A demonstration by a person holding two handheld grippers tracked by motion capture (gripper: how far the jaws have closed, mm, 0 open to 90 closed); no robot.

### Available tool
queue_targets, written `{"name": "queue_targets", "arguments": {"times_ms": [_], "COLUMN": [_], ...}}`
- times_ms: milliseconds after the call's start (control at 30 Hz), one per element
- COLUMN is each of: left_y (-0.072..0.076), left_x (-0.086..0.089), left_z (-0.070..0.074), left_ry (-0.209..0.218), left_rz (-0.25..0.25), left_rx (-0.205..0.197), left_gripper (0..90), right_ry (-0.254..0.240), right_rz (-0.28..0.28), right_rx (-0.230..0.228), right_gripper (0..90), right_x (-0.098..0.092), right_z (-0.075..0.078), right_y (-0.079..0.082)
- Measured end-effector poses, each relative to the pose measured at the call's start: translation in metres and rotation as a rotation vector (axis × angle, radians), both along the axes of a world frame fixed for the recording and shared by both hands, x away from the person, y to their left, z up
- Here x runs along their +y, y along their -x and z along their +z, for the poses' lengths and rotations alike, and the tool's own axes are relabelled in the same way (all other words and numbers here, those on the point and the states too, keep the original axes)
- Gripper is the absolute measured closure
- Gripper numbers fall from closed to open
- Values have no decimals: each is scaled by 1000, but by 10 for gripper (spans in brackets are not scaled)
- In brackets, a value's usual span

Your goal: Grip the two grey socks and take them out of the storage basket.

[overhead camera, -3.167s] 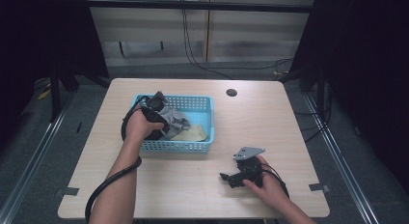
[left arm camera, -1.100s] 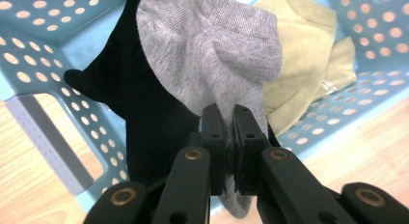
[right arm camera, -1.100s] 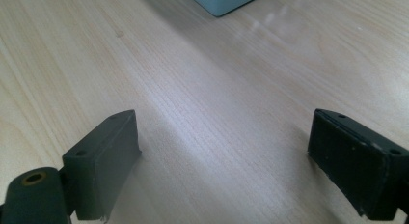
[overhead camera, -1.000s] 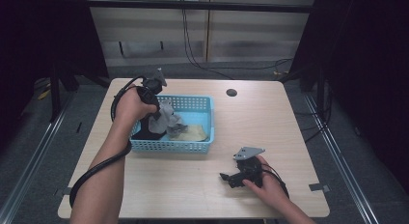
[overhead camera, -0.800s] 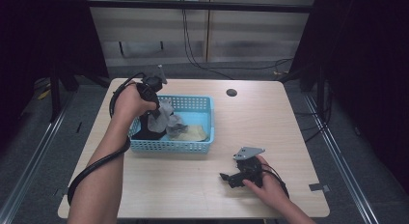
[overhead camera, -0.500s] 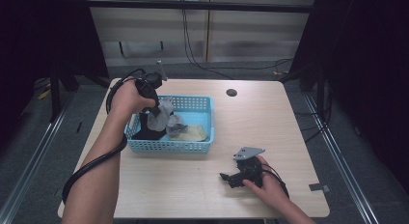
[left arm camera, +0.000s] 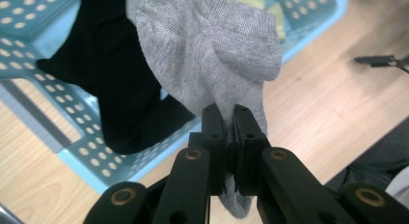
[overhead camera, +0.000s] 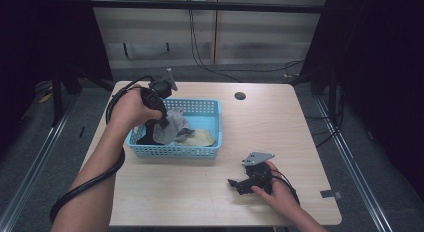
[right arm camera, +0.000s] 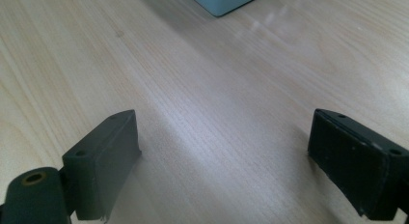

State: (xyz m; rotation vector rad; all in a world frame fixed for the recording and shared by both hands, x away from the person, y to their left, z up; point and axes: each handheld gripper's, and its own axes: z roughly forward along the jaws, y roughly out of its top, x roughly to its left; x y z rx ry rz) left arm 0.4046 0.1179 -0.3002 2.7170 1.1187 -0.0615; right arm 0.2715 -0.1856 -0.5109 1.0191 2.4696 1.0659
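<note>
Jaws of the left gripper (left arm camera: 229, 137) pinch the grey sock (left arm camera: 212, 50), low in the frame. Right gripper (right arm camera: 224, 161) rests wide open, holding nothing. Sock could slip out, since only its edge is caught.

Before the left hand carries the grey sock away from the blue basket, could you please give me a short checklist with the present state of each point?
1. Left tool shut on the grey sock: ok, the jaws pinch the fabric.
2. Only one item held: ok, the black cloth hangs apart from the jaws.
3. Sock free of the blue basket: not ok, in the high view its lower end reaches inside.
4. Sock snagged on the other cloths: cannot tell.
5. Right tool open and resting on the table: ok.
6. Bare table surface for putting the sock down: ok, between basket and right tool.
</note>
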Motion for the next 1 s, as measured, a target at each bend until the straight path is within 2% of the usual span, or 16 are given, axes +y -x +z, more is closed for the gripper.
{"name": "queue_targets", "arguments": {"times_ms": [100, 333, 467, 500, 533, 567, 633, 767, 1000], "left_y": [14, 32, 45, 52, 52, 60, 63, 77, 90], "left_x": [-5, -11, -16, -21, -21, -26, -28, -41, -55], "left_z": [-1, -6, -9, -10, -10, -12, -13, -22, -37], "left_ry": [12, 25, 28, 31, 31, 32, 35, 60, 60], "left_rz": [-31, -83, -124, -147, -147, -172, -184, -222, -270], "left_rx": [7, 4, -3, -7, -7, -6, -6, 2, 21], "left_gripper": [854, 854, 854, 854, 854, 854, 854, 854, 854], "right_ry": [0, -2, -2, -2, -2, -2, -2, -2, -2], "right_rz": [0, -1, -1, -1, -1, -1, -1, -1, -1], "right_rx": [0, -1, -1, -1, -1, -1, -1, -1, -1], "right_gripper": [103, 103, 103, 103, 103, 103, 103, 103, 103], "right_x": [0, 0, 0, 0, 0, 0, 0, 0, 0], "right_z": [0, 0, 0, 0, 0, 0, 0, 0, 0], "right_y": [0, 0, 0, 0, 0, 0, 0, 0, 0]}}
